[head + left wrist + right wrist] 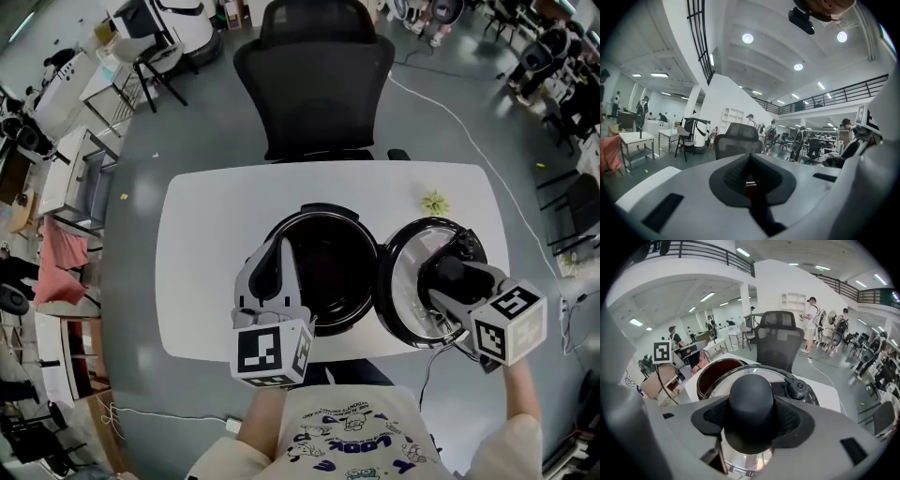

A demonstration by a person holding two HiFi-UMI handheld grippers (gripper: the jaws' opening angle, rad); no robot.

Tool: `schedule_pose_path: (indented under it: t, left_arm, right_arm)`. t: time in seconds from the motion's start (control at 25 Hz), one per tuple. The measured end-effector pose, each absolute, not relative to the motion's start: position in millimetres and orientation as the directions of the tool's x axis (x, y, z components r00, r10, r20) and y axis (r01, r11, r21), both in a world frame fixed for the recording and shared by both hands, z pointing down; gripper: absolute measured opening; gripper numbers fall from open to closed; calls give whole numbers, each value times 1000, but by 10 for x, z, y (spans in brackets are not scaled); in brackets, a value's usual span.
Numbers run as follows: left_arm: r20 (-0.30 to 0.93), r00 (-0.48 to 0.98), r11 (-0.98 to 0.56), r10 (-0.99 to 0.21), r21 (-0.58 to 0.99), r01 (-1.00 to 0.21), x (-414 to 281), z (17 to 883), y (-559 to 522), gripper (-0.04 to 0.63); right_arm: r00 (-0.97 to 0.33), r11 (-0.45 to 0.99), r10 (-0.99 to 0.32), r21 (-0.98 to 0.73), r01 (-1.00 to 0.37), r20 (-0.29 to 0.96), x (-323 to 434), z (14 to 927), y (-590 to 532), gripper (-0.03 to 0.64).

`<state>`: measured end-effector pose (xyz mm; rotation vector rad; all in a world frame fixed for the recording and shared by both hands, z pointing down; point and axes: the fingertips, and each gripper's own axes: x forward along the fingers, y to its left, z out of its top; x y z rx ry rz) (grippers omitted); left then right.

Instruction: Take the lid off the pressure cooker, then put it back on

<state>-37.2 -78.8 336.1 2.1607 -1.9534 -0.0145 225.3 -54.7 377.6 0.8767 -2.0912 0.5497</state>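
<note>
Lid off, pot open: the pressure cooker (328, 267) stands uncovered in the middle of the white table (206, 244), its dark inside bare to the head view. You hold the lid (405, 281) just to the pot's right, over the table's right end. The first half of the job looks done. What is left, by this reading, is to carry the lid back over the rim, seat it and lock it.

Your right claw (450, 277) has the lid by its black knob (751, 408). The jaws stand wide and press on either side of the knob. The claw slopes steeply down and in from the right, and the lid hangs tilted, its shiny top turned toward you, apart from the pot's rim. In the right gripper view the small black valve (798, 389) sits just right of the knob, and the pot's reddish mouth (717, 373) shows beyond the lid to the left.

Your left claw (272, 267) is fully closed and lies near level over the pot's left side, pointing away from you toward the black office chair (314, 75) across the table. In its own view the jaws (751, 180) meet, with a small reddish patch in the seam. You cannot tell from these views whether they pinch part of the cooker or only rest against it.
</note>
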Motion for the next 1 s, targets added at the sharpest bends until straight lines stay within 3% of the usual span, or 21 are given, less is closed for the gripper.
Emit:
schedule_pose_path:
  t: [0.48,0.6,1.0]
  left_arm:
    - [176,-56,93,-983,204,-975,-1189,3467,-440,19]
    - [183,-87,129,-979,232,-964,-1344,3520,-384,87]
    - [261,-107,205,-959,387,-899,-1702,3934,-291,178]
  right_arm:
    - [-542,814,-292,-93,-574,788,1246,3655,-664,293]
    - [-559,839,-265,-97,-535,786,1025,3638,-670,293]
    - [-588,885,-197,-115,-450,784,412,3672,-626,294]
